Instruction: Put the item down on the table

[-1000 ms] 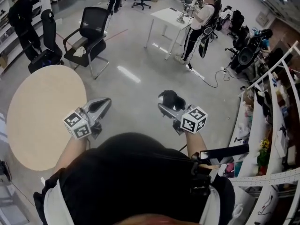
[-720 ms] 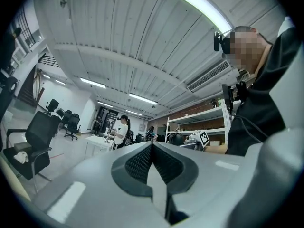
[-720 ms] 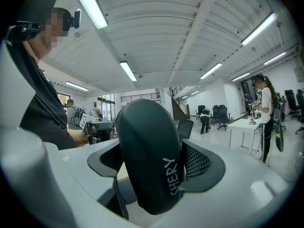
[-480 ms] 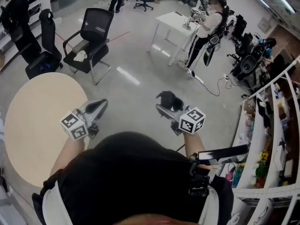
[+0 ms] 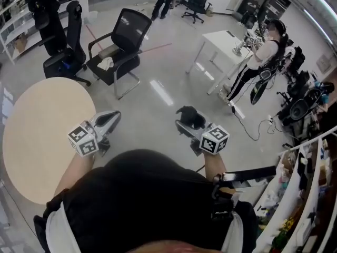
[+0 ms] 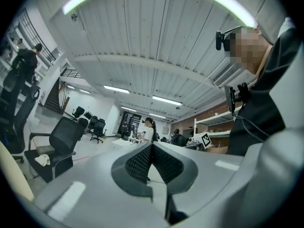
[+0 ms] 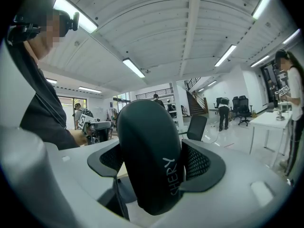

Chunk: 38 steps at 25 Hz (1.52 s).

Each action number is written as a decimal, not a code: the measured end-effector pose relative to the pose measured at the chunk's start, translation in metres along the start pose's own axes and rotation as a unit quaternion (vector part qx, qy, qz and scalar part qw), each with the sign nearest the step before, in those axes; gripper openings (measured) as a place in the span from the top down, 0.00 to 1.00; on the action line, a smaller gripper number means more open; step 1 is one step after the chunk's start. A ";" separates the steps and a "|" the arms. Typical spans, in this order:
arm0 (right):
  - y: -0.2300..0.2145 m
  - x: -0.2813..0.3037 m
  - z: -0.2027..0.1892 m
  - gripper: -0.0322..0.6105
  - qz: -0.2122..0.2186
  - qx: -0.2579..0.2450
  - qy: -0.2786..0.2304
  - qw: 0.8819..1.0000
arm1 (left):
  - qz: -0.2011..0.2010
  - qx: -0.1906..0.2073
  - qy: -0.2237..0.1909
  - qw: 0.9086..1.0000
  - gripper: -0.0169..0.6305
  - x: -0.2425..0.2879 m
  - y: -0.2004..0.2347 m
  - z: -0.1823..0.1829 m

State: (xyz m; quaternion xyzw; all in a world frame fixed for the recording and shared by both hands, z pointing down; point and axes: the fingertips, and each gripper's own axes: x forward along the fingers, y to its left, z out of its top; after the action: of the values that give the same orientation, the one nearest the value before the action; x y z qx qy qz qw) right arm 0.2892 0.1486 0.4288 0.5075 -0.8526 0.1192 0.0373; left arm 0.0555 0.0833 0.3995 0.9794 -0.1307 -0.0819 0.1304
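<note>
A: Entry. Where is the mouse?

B: The black mouse [image 7: 149, 160] is clamped between the jaws of the right tongs [image 5: 185, 124], with a pad pressed against each side. It stands up out of the jaws, lettering toward the camera. In the head view it hangs over the floor [image 5: 158, 96], not over any tabletop.

A: And the left tongs?

B: The left tongs [image 6: 152, 161] are closed, the pads meet, and there is nothing between them. The head view puts them just beside the near edge of the round table [image 5: 37, 136].

A: Where is the table relative to the mouse?

B: It's off to the person's left, well apart from the mouse, with the left tongs in between. The top is pale and I can see nothing on it.

A: Progress?

B: My judgement is that the pick-up is done and the grip looks firm. The mouse has not been set down. What's left is to bring the right tongs across over the tabletop, lower them until the mouse rests on it, part the jaws and draw back.

A: Any concerns?

B: The mouse seems to sit on end in the grip. It probably needs tilting so its underside meets the table, or it may topple on release. The black chair [image 5: 124, 41] beyond the table doesn't look to be in the way.
</note>
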 end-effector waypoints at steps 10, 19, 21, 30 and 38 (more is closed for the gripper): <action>-0.143 0.042 0.045 0.36 0.088 -0.028 0.014 0.996 | 0.053 0.004 -0.025 0.998 0.98 0.134 0.033 -0.002; -0.211 0.089 0.037 0.36 0.110 -0.003 0.035 0.993 | 0.070 -0.011 -0.001 0.998 0.98 0.192 0.082 -0.012; -0.223 0.105 0.041 0.36 0.105 0.000 0.035 0.994 | 0.065 -0.015 -0.002 0.998 0.98 0.199 0.101 -0.012; -0.257 0.241 0.092 0.36 0.074 -0.037 0.024 0.996 | 0.028 0.015 -0.012 0.999 0.98 0.210 0.248 0.034; -0.253 0.375 0.131 0.36 0.093 -0.056 0.028 0.994 | 0.049 0.001 -0.027 0.998 0.98 0.178 0.368 0.076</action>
State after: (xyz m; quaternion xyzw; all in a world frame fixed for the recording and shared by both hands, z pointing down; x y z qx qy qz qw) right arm 0.3369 -0.3194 0.4123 0.4195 -0.9001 0.0879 0.0784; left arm 0.1237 -0.3267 0.4067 0.9694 -0.1822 -0.1013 0.1297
